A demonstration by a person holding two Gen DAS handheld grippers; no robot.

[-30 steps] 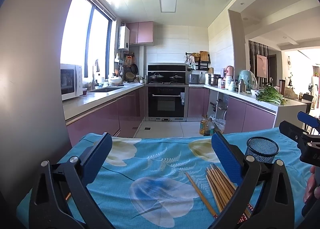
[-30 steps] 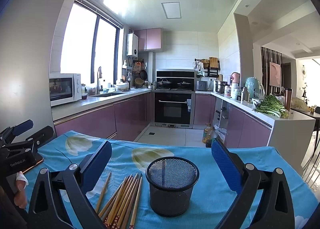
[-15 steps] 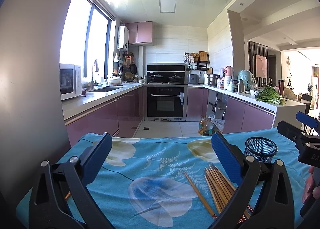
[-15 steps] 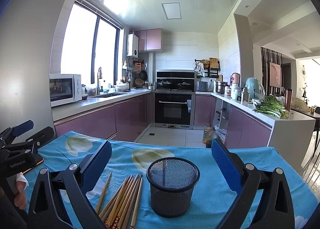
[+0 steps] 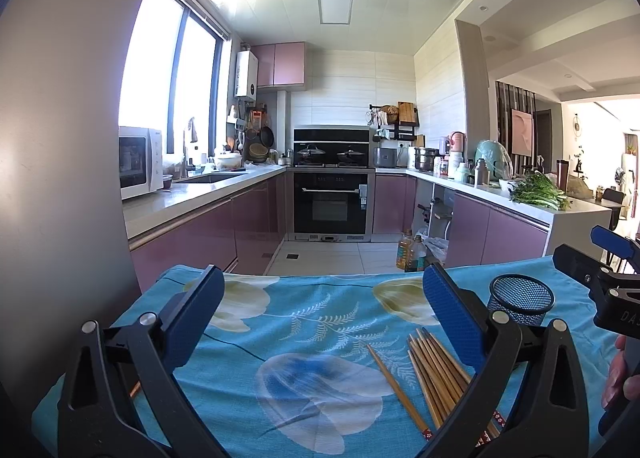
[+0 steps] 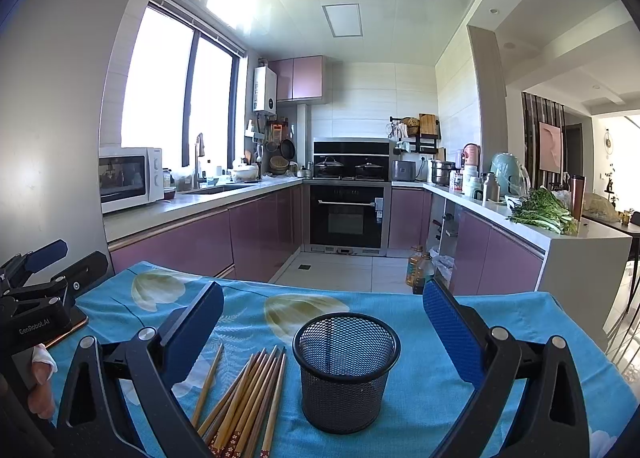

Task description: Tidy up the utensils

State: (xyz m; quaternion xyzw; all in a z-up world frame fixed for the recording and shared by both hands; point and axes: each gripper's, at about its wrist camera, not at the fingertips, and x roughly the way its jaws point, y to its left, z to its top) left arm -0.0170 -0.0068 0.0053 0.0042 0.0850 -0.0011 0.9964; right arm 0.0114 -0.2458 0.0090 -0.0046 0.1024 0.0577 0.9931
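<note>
Several wooden chopsticks [image 5: 432, 374] [image 6: 244, 398] lie bundled on the blue floral tablecloth, one a little apart to their left. An upright black mesh cup [image 6: 346, 370] [image 5: 520, 300] stands just right of them and looks empty. My left gripper [image 5: 320, 310] is open above the cloth, with the chopsticks under its right finger. My right gripper [image 6: 322, 322] is open too, and the mesh cup sits between its fingers, with the chopsticks beside its left finger. Each gripper shows at the edge of the other's view, held by a hand.
The blue tablecloth [image 5: 304, 338] covers a table whose far edge faces a kitchen aisle. Purple cabinets, a counter with a microwave [image 6: 130, 177] on the left, an oven [image 6: 348, 213] at the back and oil bottles [image 6: 420, 270] on the floor lie beyond. A grey wall stands at the left.
Both grippers have dipped or drifted very slightly; the cup and chopsticks sit a touch higher in the left view. Nothing was taken hold of or let go.
</note>
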